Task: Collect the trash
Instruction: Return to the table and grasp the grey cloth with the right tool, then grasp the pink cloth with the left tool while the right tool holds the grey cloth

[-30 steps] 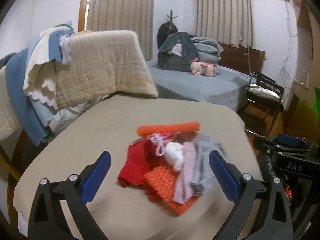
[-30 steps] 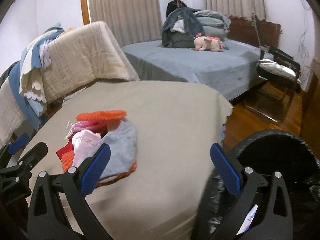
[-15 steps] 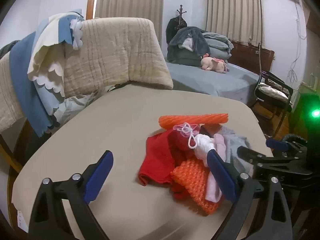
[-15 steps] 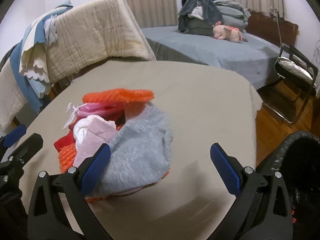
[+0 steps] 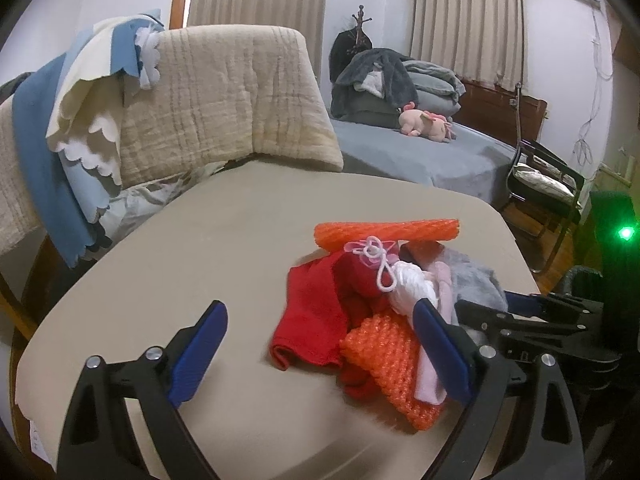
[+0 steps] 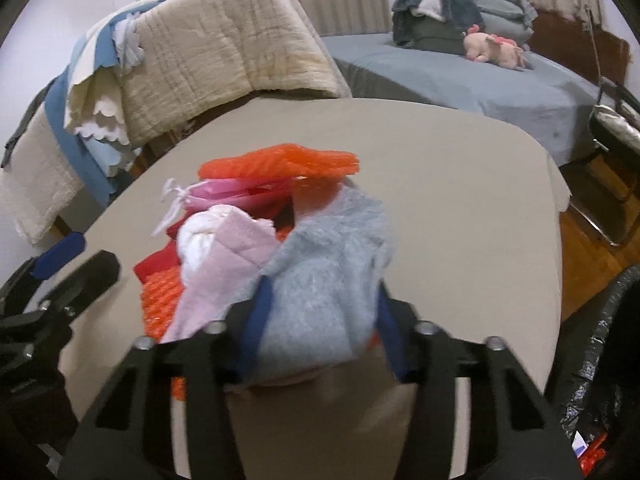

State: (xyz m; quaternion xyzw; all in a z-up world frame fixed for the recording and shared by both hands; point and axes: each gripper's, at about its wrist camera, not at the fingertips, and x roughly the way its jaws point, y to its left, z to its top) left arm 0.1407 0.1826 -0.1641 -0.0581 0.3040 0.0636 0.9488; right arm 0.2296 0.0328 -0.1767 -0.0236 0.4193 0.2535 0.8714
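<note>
A heap of trash lies on the beige table [image 5: 224, 240]: orange foam nets [image 5: 386, 230], a red cloth [image 5: 316, 320], a pink pouch with white string [image 5: 372, 254], a pale pink piece [image 6: 228, 264] and a fluffy grey-blue cloth [image 6: 328, 280]. My right gripper [image 6: 320, 316] has its blue pads closed onto the sides of the grey-blue cloth. My left gripper [image 5: 320, 352] is open, with the red cloth and an orange net between its fingers. The right gripper also shows at the right of the left wrist view [image 5: 520, 320].
A black-lined trash bin [image 6: 600, 360] stands at the table's right edge. A chair draped with beige and blue blankets [image 5: 180, 100] is at the far left. A bed [image 5: 440, 152] and a folding chair [image 5: 540, 184] stand behind.
My right gripper moved forward to the heap and closed from wide open onto the grey-blue cloth. My left gripper shifted left, staying open.
</note>
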